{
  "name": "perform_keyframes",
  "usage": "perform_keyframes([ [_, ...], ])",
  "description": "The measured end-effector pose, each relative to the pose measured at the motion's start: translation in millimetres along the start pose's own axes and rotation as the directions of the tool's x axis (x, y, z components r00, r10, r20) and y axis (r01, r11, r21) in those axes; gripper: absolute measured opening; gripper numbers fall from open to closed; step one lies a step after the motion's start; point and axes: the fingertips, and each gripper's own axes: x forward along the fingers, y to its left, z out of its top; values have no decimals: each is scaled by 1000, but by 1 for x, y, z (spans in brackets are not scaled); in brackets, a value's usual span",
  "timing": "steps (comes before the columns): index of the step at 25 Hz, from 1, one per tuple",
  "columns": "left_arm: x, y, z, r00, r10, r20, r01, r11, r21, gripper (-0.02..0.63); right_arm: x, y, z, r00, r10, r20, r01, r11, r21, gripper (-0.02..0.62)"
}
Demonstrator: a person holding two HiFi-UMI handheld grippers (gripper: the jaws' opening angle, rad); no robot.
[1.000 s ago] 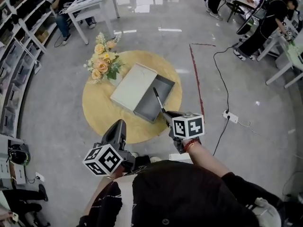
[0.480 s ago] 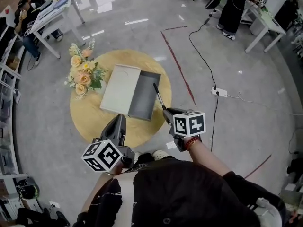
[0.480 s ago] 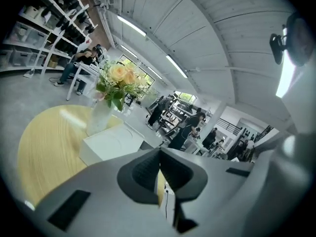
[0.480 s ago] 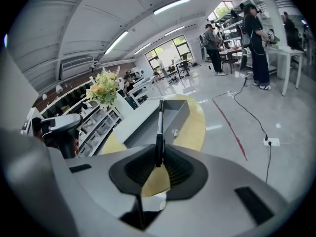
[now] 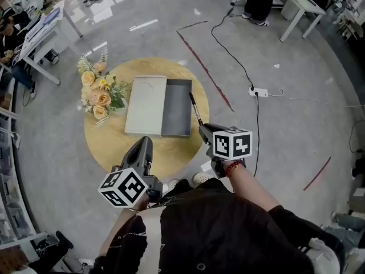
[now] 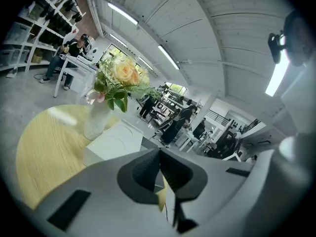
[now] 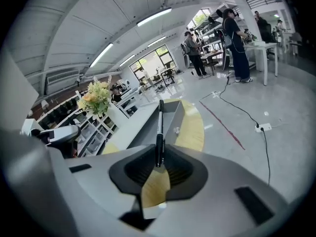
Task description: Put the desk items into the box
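A black pen [image 5: 194, 108] is pinched at its near end between the fingers of the right gripper [image 5: 204, 135]. It sticks out forward, along the right edge of the open grey box [image 5: 178, 112]. The box sits on a round wooden table [image 5: 114, 147], with its pale lid [image 5: 145, 104] touching its left side. A bunch of flowers [image 5: 97, 90] stands left of the lid. The left gripper [image 5: 143, 144] hangs over the table's near edge, fingers pressed together with nothing between them.
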Motion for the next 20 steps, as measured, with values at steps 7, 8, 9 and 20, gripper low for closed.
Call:
perform_keyframes([
  [7, -24, 25, 3, 1000, -19, 3, 19, 1000, -19, 11, -2, 21, -11, 999, -42, 27, 41, 999, 16, 64],
  [8, -27, 28, 4, 1000, -22, 10, 22, 999, -24, 11, -2, 25, -11, 999, -46, 29, 45, 999, 8, 64],
  [9, -30, 32, 5, 1000, -23, 18, 24, 999, -27, 11, -1, 29, -12, 998, -48, 30, 48, 999, 0, 64],
  [20, -57, 61, 23, 995, -3, 98, 7, 999, -49, 11, 13, 65, -3, 998, -40, 40, 43, 997, -67, 64],
])
